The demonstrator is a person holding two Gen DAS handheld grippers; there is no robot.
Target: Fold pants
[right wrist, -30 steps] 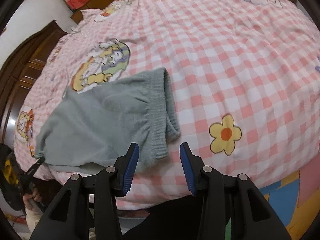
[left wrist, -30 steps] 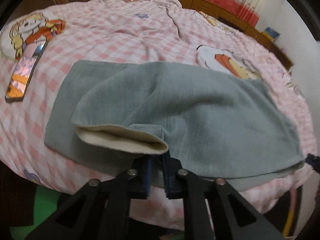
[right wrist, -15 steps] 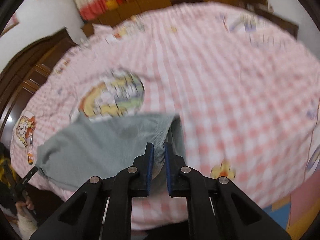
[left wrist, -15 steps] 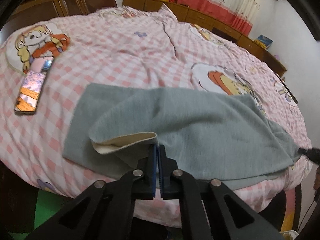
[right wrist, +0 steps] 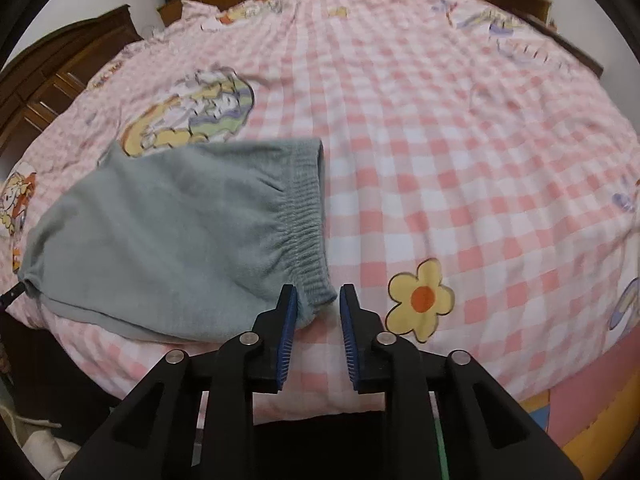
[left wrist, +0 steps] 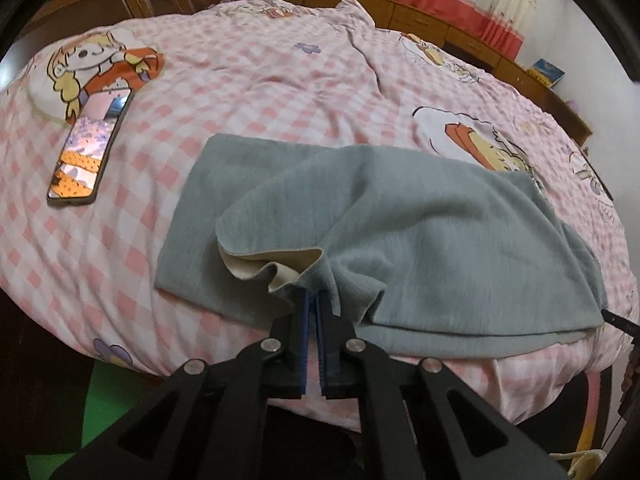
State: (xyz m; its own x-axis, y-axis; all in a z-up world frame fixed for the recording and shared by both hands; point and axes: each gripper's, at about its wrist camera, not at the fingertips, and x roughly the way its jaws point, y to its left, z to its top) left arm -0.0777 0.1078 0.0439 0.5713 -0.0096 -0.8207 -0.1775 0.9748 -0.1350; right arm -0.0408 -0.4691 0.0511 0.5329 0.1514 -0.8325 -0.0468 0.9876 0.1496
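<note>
Blue pads, left gripper [left wrist: 313, 300]: pressed together on a bunched hem of the pants [left wrist: 420, 232], cream lining turned out just left of the pinch.
Blue pads, right gripper [right wrist: 318, 304]: parted, straddling the near corner of the ribbed waistband [right wrist: 308, 216]; cloth between the fingers but not clamped.
Pants, from the left gripper: grey, spread flat across the near edge of the bed [left wrist: 280, 68], one layer lifted and dragged toward the pinch, a second layer showing below along the near side.
Pants, from the right gripper: waistband running away from the fingers, legs stretching off to the left toward the other tool, seen as a dark tip at the far corner.
Phone [left wrist: 90, 152]: face up on the checked sheet, well left of the pants, apart from them.
Stage (judged): early; one end held, other end not yet secured, no fold laid.
Risk, left: only the top layer likely caught, so a lift could peel the legs apart and skew the fold.
Risk, right: waistband corner sitting close to the left finger, so closing off-centre could miss the elastic or grab sheet.
Risk, bed edge: near side of the pants hanging close to the drop; a pull toward the person could slide them off.
</note>
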